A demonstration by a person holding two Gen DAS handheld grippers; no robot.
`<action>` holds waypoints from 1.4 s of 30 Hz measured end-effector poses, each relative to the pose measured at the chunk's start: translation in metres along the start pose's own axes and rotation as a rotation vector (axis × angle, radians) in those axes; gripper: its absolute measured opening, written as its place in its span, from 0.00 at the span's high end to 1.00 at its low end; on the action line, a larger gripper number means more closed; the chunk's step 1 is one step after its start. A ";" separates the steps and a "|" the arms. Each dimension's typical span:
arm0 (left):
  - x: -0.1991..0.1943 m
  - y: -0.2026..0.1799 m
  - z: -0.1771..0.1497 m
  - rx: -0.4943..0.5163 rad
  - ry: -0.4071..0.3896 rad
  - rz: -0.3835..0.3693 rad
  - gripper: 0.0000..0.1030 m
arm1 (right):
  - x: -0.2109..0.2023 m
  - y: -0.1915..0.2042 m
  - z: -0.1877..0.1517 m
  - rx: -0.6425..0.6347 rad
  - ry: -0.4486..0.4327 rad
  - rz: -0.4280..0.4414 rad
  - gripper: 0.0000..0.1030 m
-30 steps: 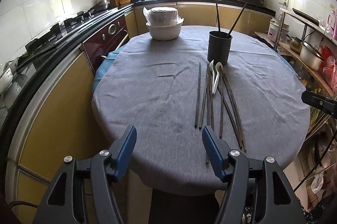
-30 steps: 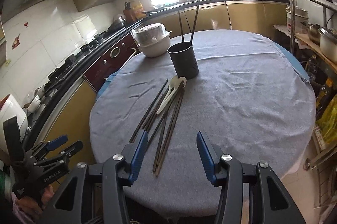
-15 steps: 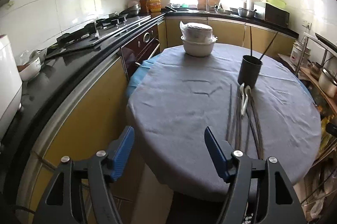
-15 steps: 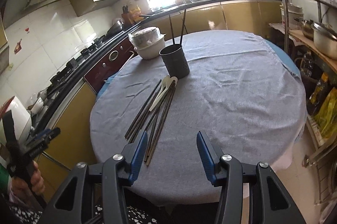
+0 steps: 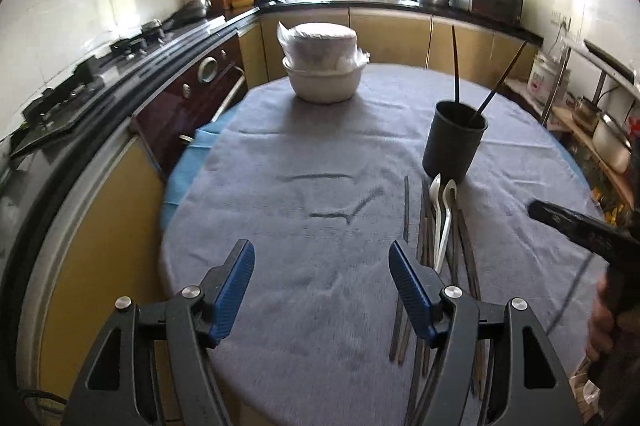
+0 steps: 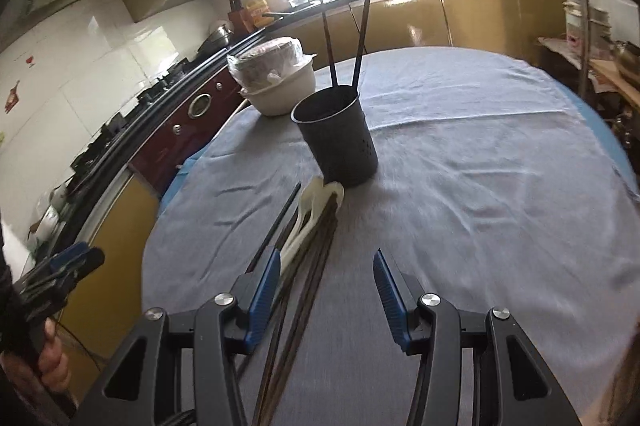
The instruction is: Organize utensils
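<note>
Several dark chopsticks [image 5: 464, 246] [image 6: 308, 266] lie in a bundle on the grey tablecloth [image 5: 320, 209], with two white spoons [image 5: 442, 209] [image 6: 312, 214] on top. Behind them stands a black utensil holder [image 5: 454, 141] [image 6: 340, 137] with two chopsticks upright in it. My left gripper [image 5: 322, 278] is open over bare cloth, left of the bundle. My right gripper [image 6: 326, 286] is open above the near ends of the chopsticks, which run under its left finger [image 6: 266, 284]. Nothing is held. The right gripper's tip [image 5: 576, 226] shows at the left view's right edge.
Stacked white bowls [image 5: 324, 65] [image 6: 276, 81] in plastic wrap sit at the table's far side. A counter with a stove [image 5: 100, 65] and a dark red oven [image 5: 200, 85] curves along the left. Shelves with pots [image 5: 600, 129] stand at the right.
Both grippers pulled back from the table half a second ago and have now come forward over it again. The right gripper is now lower and closer to the chopsticks and holder.
</note>
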State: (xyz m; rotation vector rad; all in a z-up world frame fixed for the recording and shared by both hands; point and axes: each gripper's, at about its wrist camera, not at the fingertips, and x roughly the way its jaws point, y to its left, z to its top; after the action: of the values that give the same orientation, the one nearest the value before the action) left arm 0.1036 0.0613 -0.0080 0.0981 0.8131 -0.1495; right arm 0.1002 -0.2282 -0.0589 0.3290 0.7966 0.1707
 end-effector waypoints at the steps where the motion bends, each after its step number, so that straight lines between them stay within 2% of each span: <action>1: 0.006 0.000 0.001 -0.003 0.014 -0.008 0.31 | 0.011 -0.002 0.004 0.004 0.008 0.006 0.50; 5: 0.028 0.002 0.004 -0.028 0.070 -0.032 0.31 | 0.057 -0.005 0.019 0.009 0.034 0.035 0.50; 9: 0.040 0.008 0.004 -0.045 0.096 -0.024 0.31 | 0.092 -0.005 0.030 0.011 0.052 0.051 0.50; 15: 0.047 0.013 0.003 -0.056 0.110 -0.027 0.32 | 0.123 -0.006 0.042 0.002 0.078 0.056 0.50; 23: 0.055 0.013 -0.002 -0.059 0.132 -0.035 0.31 | 0.146 -0.003 0.038 -0.001 0.124 0.055 0.50; 24: 0.055 0.013 -0.001 -0.062 0.132 -0.036 0.31 | 0.147 -0.001 0.037 -0.012 0.117 0.044 0.50; 26: 0.055 0.014 -0.001 -0.065 0.133 -0.035 0.31 | 0.149 0.005 0.035 -0.038 0.118 0.028 0.63; 27: 0.055 0.014 -0.001 -0.066 0.135 -0.033 0.32 | 0.150 0.006 0.034 -0.043 0.122 0.020 0.65; 31: 0.057 0.011 0.003 -0.065 0.131 -0.042 0.31 | 0.141 0.010 0.029 -0.058 0.110 0.015 0.66; 34: 0.062 0.004 0.011 -0.046 0.125 -0.070 0.31 | 0.118 0.006 0.022 -0.060 0.069 0.007 0.66; 39: 0.089 -0.026 0.031 0.029 0.132 -0.161 0.31 | 0.083 -0.023 0.019 0.022 0.003 -0.024 0.68; 42: 0.112 -0.047 0.045 0.034 0.142 -0.235 0.31 | 0.077 -0.046 0.019 0.088 0.018 -0.037 0.68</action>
State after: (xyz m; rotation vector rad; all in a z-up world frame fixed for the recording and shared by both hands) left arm 0.2035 -0.0022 -0.0605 0.0448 0.9631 -0.3819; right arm 0.1686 -0.2542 -0.1144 0.3962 0.8291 0.1043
